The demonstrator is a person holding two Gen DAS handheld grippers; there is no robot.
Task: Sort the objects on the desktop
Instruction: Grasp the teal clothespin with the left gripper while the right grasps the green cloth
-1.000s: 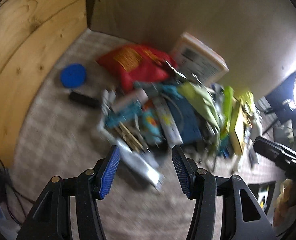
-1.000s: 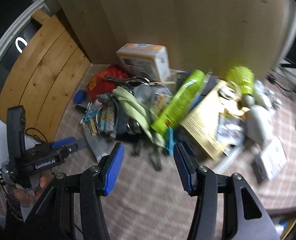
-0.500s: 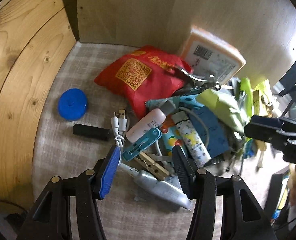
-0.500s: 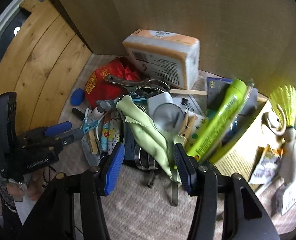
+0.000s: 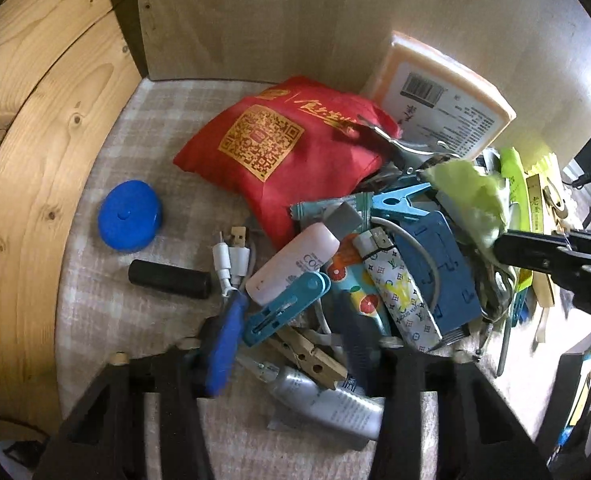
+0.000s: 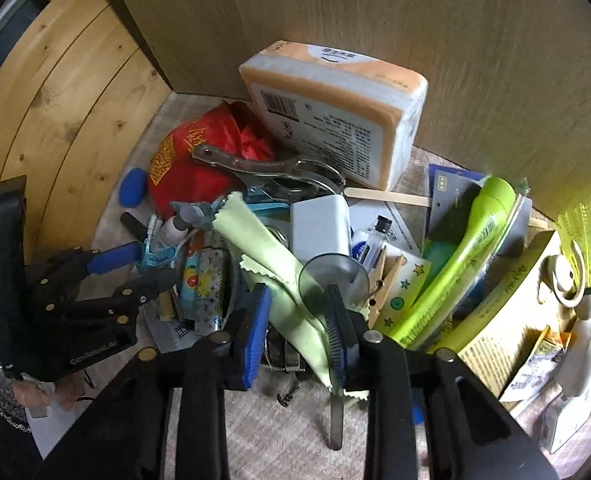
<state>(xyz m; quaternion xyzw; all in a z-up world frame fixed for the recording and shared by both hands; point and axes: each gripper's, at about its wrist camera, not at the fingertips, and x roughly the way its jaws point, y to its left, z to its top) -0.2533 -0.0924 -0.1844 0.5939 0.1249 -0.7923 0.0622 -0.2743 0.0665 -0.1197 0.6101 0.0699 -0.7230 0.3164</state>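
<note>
I've got both grippers over the clutter pile on the surface [image 5: 147, 360]. L gripper [image 5: 291, 344]: jaws closing round teal clothespin [image 5: 285, 308]. R gripper [image 6: 297, 334]: jaws closing round green cloth [image 6: 279, 264], not yet pinching.

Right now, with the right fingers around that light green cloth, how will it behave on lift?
Likely floppy: the light green cloth drapes in folds over the pile. Probably very light, being thin with pinked edges. It may drag neighbours, since it lies against the clear round cup. The right gripper is closing with the cloth between its fingers.
</note>
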